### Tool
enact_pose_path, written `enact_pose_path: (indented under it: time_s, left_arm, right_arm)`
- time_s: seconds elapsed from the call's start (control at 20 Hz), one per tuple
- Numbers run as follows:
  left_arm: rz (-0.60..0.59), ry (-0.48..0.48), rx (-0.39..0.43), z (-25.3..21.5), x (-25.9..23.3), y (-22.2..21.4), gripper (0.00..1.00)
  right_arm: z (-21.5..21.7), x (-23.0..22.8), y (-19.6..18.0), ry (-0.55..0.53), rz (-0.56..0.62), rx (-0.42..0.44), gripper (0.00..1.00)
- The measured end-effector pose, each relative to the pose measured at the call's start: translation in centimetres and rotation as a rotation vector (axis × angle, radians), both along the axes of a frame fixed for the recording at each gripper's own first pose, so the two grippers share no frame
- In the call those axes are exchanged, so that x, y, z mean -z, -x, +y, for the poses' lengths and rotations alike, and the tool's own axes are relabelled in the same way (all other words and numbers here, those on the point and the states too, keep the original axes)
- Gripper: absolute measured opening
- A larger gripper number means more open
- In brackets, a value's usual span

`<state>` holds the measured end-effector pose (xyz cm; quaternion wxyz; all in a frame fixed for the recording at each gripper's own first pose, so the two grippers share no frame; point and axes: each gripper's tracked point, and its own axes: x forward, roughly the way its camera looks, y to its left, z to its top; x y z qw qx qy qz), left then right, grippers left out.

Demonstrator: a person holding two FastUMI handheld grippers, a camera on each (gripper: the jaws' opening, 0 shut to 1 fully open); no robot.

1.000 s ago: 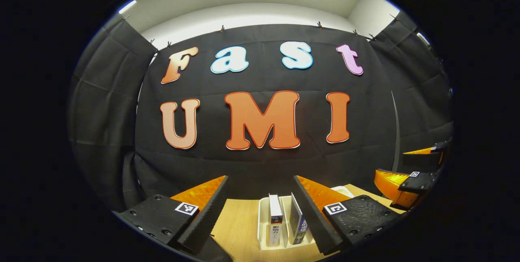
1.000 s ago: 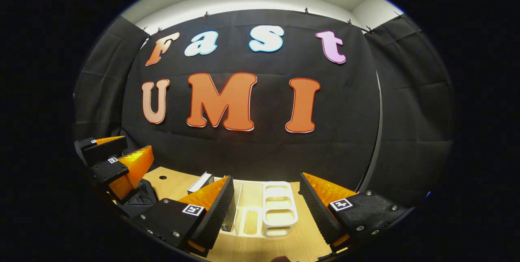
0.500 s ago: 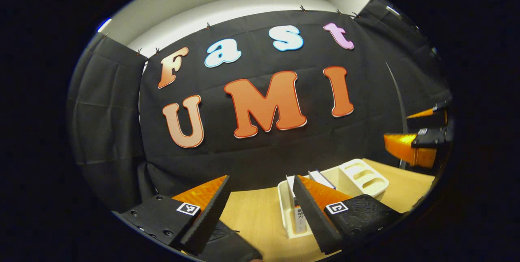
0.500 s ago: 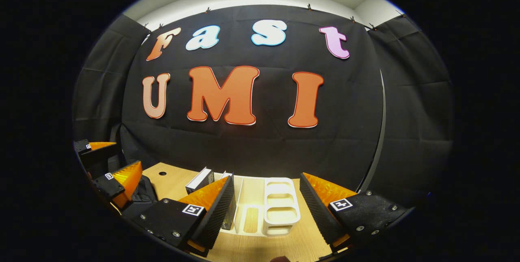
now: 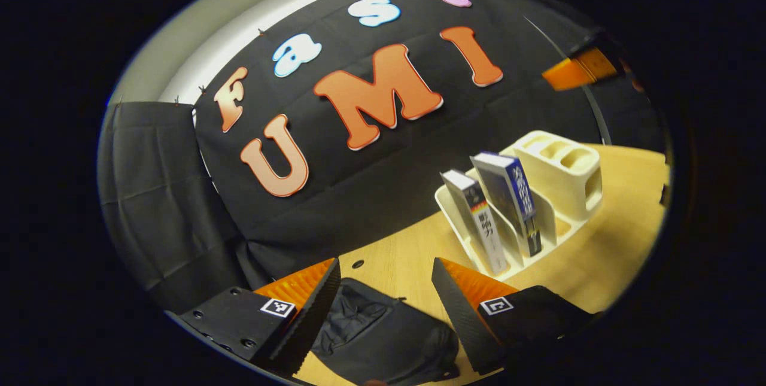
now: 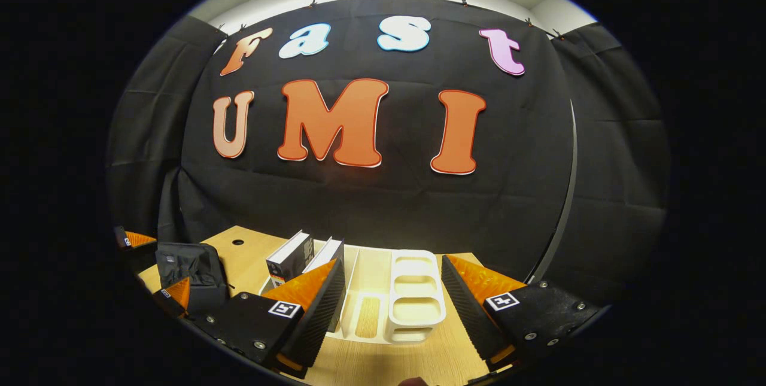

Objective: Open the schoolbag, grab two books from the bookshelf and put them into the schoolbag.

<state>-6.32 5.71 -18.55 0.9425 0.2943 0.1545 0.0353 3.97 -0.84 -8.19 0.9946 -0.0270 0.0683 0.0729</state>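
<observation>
The white bookshelf (image 5: pixel 559 176) stood on the wooden table (image 5: pixel 616 254), and everything sat in relation to it. Two books leaned in its slots: a white-spined book (image 5: pixel 479 224) and, just beside it, a blue-spined book (image 5: pixel 513 197). The black schoolbag (image 5: pixel 383 338) lay on the table near the bookshelf, on the side of the books. The left gripper (image 5: pixel 383 296) hovered above the schoolbag, jaws spread wide with nothing between them. In the right gripper view, the right gripper (image 6: pixel 392 299) hung in front of the bookshelf (image 6: pixel 413 308), also spread wide and holding nothing; the schoolbag (image 6: pixel 191 272) sat beyond the books (image 6: pixel 290 257), with the left gripper (image 6: pixel 152 272) beside it
</observation>
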Motion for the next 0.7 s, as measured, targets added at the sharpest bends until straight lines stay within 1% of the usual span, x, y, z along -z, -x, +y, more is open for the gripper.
enact_pose_path:
  time_s: [0.15, 0.3, 0.4, 0.45, 0.55, 0.7]
  left_arm:
    - [0.094, -0.086, -0.008, 1.6, 4.4, 1.1, 0.96]
    - [0.186, -0.161, -0.003, 2.4, 8.7, 3.3, 0.96]
    - [0.284, -0.224, -0.016, 3.3, 11.8, 4.9, 0.96]
    - [0.316, -0.245, -0.011, 3.5, 12.9, 5.5, 0.98]
    - [0.366, -0.283, -0.013, 4.5, 15.1, 6.1, 0.97]
    - [0.415, -0.344, -0.029, 5.5, 17.0, 7.3, 0.98]
  right_arm:
    - [-0.1, 0.6, -0.4, 0.01, 0.009, -0.004, 0.96]
    - [-0.2, 1.3, -0.8, 0.025, 0.022, -0.007, 0.96]
    - [-0.2, 1.7, -0.9, 0.034, 0.031, -0.011, 0.96]
    - [-0.2, 1.8, -0.9, 0.038, 0.034, -0.014, 0.96]
    - [-0.4, 2.0, -1.0, 0.047, 0.035, -0.016, 0.96]
    - [-0.7, 2.5, -1.1, 0.05, 0.044, -0.012, 0.96]
